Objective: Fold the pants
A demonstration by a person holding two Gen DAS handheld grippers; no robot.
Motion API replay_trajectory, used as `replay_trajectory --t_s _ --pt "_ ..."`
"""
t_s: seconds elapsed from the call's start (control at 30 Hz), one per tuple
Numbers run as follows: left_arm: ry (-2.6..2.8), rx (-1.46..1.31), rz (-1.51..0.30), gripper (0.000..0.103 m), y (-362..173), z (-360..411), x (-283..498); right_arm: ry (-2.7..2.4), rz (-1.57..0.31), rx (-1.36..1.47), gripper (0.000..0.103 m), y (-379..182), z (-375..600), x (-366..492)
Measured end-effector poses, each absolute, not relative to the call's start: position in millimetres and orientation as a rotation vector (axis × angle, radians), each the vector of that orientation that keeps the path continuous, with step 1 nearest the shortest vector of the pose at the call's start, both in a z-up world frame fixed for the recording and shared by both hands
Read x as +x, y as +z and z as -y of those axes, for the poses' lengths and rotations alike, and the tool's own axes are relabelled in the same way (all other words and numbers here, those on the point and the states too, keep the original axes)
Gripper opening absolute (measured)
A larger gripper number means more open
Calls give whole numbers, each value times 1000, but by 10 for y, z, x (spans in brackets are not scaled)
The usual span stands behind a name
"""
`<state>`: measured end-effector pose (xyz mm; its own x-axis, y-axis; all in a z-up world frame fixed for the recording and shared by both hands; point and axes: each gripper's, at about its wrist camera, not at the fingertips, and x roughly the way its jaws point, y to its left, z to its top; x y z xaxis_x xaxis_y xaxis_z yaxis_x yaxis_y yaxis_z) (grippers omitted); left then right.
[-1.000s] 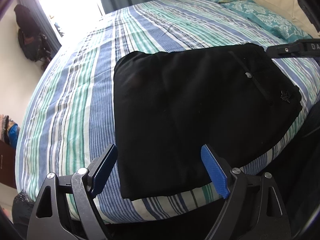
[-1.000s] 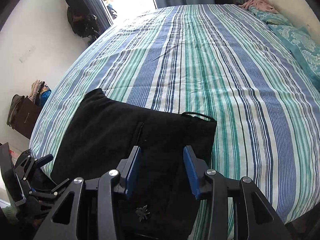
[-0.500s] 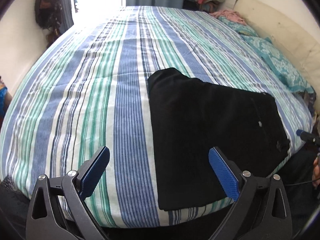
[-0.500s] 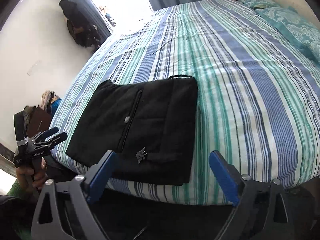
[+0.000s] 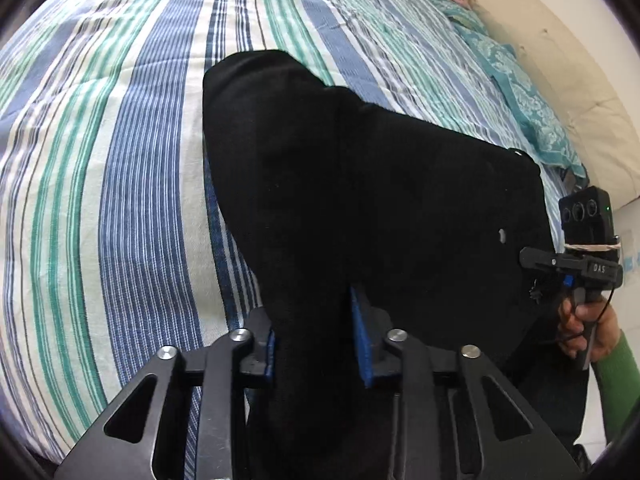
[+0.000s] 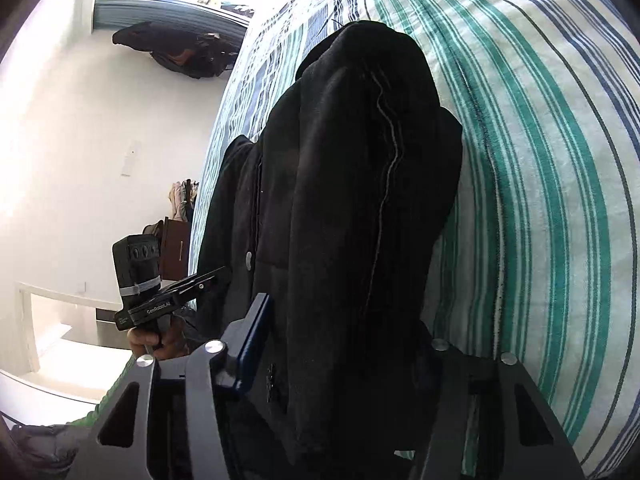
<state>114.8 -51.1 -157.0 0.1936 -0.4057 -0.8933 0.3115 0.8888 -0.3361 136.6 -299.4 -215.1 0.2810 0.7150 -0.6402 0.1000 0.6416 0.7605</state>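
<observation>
The black folded pants (image 5: 360, 184) lie on the striped bed near its front edge. My left gripper (image 5: 316, 340) is shut on the near left edge of the pants, and the cloth bunches up between its blue pads. My right gripper (image 6: 340, 344) is shut on the other near edge of the pants (image 6: 352, 184), whose cloth rises in a thick fold and hides the right finger. The right gripper also shows in the left wrist view (image 5: 576, 264), and the left gripper shows in the right wrist view (image 6: 168, 300).
The striped bedsheet (image 5: 120, 160) spreads wide to the left and beyond the pants. Teal pillows (image 5: 520, 92) and a cream headboard (image 5: 560, 60) are at the right. A white wall, a window and hanging bags (image 6: 180, 52) are left of the bed.
Both grippers were open and back from the bed edge half a second ago. Now both have moved in and shut on the near edge of the pants, lifting the cloth.
</observation>
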Motion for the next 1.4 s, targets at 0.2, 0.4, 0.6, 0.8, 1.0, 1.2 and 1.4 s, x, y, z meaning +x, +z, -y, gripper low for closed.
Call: replay_trajectory --t_s 0.2,0.4,0.6,0.8,1.0,1.2,1.4 --pt "-525 -145 -1139 19 -905 374 1474 536 -1124 730 40 -1517 2802 1670" --pt "-426 -164 -998 21 -588 150 2220 544 -1008 596 40 -1037 2620 2598" --pt "-40 150 -985 75 -1273 88 2559 275 -1132 561 58 -1631 2794 3212" --pt "6 141 -959 90 -1321 -478 1839 68 -1067 564 62 -1762 3403 2452" --pt "53 207 -822 99 -984 -394 1209 -29 -961 319 103 -1175 3383 1634" --pt "9 183 -800 101 -844 -166 924 -356 -969 67 103 -976 2931 1211" --pt "17 231 -694 101 -432 20 688 -289 -838 -29 103 -644 2324 887"
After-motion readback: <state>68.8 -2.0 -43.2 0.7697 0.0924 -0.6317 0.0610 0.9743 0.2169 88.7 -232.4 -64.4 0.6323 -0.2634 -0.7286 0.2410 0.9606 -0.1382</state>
